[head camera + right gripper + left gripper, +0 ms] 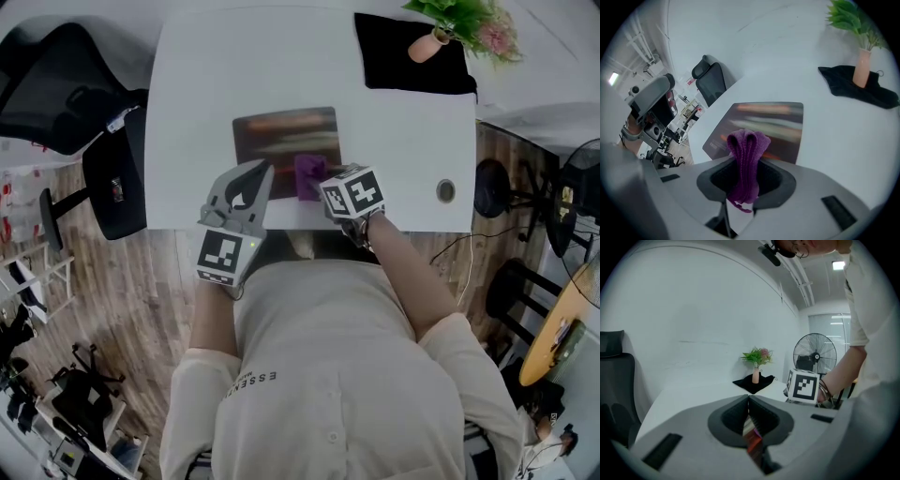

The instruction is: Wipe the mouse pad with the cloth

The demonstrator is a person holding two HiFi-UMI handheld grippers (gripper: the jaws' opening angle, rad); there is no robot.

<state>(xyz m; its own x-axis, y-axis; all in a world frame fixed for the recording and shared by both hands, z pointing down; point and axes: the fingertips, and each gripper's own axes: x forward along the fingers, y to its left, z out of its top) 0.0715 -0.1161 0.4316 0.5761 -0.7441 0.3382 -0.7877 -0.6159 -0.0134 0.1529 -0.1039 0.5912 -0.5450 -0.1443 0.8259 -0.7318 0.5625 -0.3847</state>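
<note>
Currently the right hand-held gripper [746,174] is clamped on a bunched purple cloth [749,145]. The folded end of the cloth sticks out past the jaws toward the mouse pad [774,125]. In the head view the cloth [308,174] sits over the near right part of the mouse pad [281,136]; whether it touches the pad cannot be told.

The left hand-held gripper [749,401] has its jaws pressed together with nothing between them. Only a thin sliver of the pad and some purple show through the slit. In the head view the tip of this gripper [256,175] lies at the pad's near left corner, just beside the cloth.

The pad lies flat on the white desk [192,112], near the front edge. At the desk's far right corner a small vase [428,47] holding a plant stands upright on a black mat [394,66], well apart from the pad. An office chair [56,84] stands left of the desk.
</note>
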